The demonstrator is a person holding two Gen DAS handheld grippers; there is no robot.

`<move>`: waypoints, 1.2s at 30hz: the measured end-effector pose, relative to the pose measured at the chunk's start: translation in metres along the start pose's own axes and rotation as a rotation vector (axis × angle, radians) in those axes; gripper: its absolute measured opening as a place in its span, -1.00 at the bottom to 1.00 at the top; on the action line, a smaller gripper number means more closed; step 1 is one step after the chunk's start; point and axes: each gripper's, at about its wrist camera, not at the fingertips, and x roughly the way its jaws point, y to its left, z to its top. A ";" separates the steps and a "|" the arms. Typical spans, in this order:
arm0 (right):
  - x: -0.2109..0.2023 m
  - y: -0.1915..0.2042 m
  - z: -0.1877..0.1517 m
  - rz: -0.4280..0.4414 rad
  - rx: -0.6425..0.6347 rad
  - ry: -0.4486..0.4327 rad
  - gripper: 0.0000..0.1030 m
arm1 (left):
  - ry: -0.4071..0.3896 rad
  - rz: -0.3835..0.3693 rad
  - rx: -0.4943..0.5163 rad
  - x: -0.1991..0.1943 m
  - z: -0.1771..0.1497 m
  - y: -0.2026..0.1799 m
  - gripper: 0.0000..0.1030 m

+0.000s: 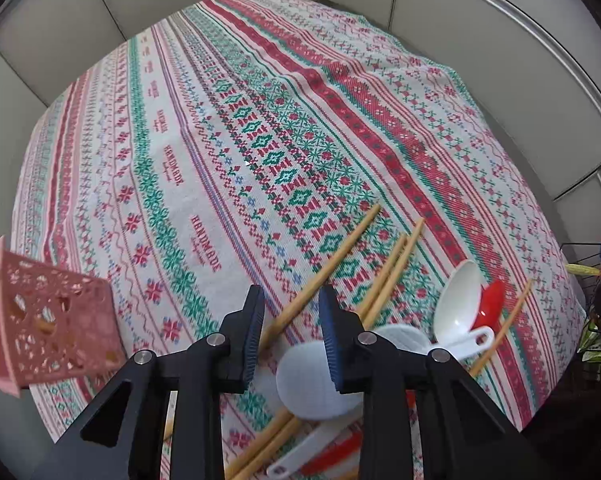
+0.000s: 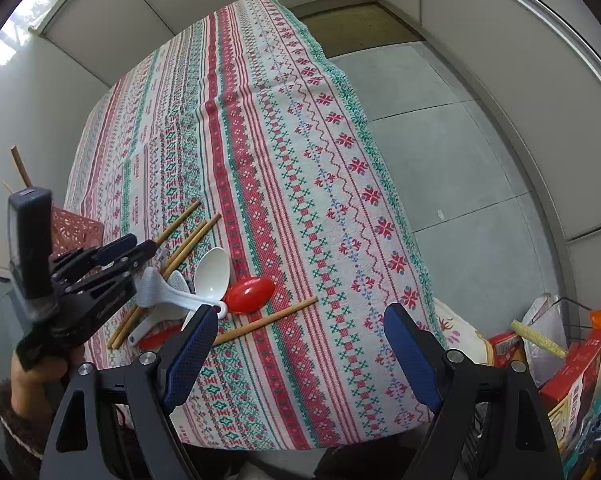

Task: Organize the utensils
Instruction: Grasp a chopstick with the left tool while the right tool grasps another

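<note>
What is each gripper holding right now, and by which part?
Nothing yet. The left gripper straddles a chopstick without pads pressing it; the right gripper is open and empty.

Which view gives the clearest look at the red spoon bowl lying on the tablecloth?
The right wrist view: the red spoon lies there in full, glossy and unobstructed, beside the white spoon. In the left wrist view, only a sliver of it peeks out behind the white spoon, near the frame's right side.

Pretty even, soft daylight in both views, no harsh shadows on the tablecloth (image 1: 260,128). Heavy fisheye bending and dark vignetting at the corners; bright window (image 2: 16,32) glare top-left in the right-wrist view.
</note>
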 end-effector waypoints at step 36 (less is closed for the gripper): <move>0.074 0.031 -0.016 -0.134 0.165 0.094 0.42 | -0.098 -0.018 -0.047 -0.058 -0.034 0.022 -0.90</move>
